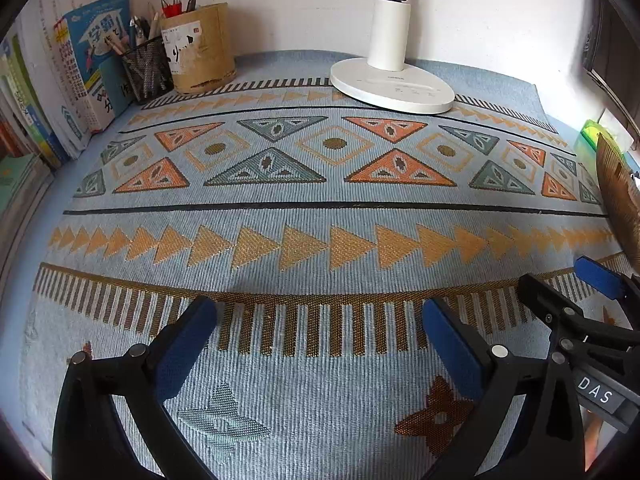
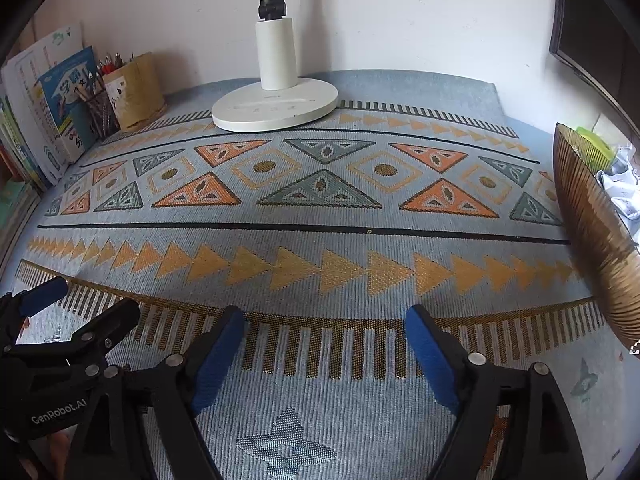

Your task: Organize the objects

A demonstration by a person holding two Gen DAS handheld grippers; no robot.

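My left gripper (image 1: 320, 320) is open over the patterned blue tablecloth (image 1: 320, 216), with nothing between its blue pads. My right gripper (image 2: 325, 324) is open too, with only cloth showing between its fingers. The two grippers hover side by side near the front of the table; the right one's fingers (image 1: 598, 276) show at the left wrist view's right edge. A ribbed golden-brown bowl (image 2: 592, 232) stands at the right edge, holding crumpled paper (image 2: 620, 188) and a green item (image 2: 596, 144). No loose object lies on the cloth in front of the grippers.
A white lamp base (image 1: 394, 86) with its post stands at the back centre. At the back left stand a tan cylinder pen holder (image 1: 198, 50), a black mesh pen cup (image 1: 146, 70) and upright books (image 1: 86, 64). A dark monitor edge (image 2: 592, 40) is at the far right.
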